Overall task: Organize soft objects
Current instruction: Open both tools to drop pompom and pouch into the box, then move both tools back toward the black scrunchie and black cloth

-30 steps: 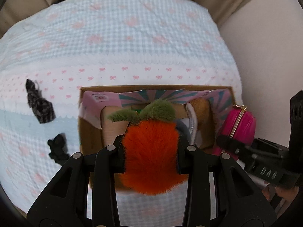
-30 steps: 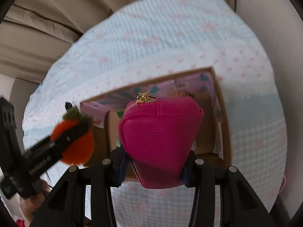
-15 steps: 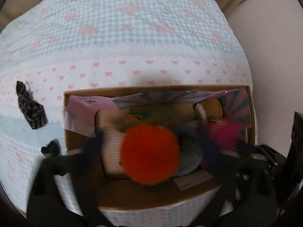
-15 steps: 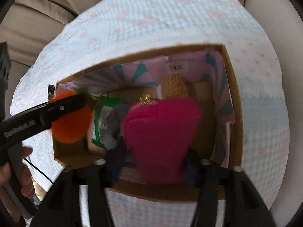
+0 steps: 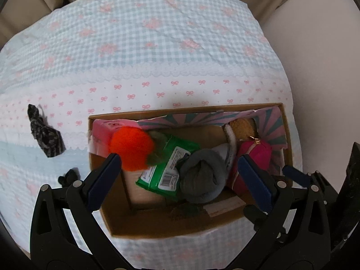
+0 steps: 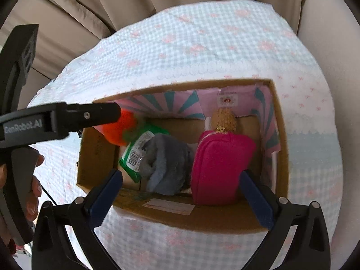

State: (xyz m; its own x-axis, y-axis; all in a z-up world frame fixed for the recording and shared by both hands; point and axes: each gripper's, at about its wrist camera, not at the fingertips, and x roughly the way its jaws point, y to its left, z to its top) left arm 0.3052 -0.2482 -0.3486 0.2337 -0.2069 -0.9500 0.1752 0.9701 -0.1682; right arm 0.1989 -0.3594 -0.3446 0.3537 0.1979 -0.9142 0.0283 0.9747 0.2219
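Now your left gripper [image 5: 180,168] hangs over the near wall of the cardboard box [image 5: 171,227] with its jaws spread wide and nothing between them. Your right gripper [image 6: 181,182] sits the same way at the box's near right, jaws wide apart and free of load.

You can see the orange plush carrot [image 5: 130,148] at the box's left end, blurred, up against the pink lining near the left wall; whether it rests on anything below I cannot tell. The pink zip pouch [image 6: 219,166] stands upright in the right part of the box, just beside your right gripper's right finger [image 6: 256,200] and close to the right wall. Between carrot and pouch lie a green packet [image 5: 167,168] and a grey rolled sock [image 5: 202,177], touching each other, with a tan plush [image 6: 225,118] against the far wall behind the pouch.

You have open bedspread [image 5: 157,45] beyond the far rim. To the left of the box, well apart from it, lie a dark patterned cloth piece [image 5: 45,135] and a small black item [image 5: 67,176].
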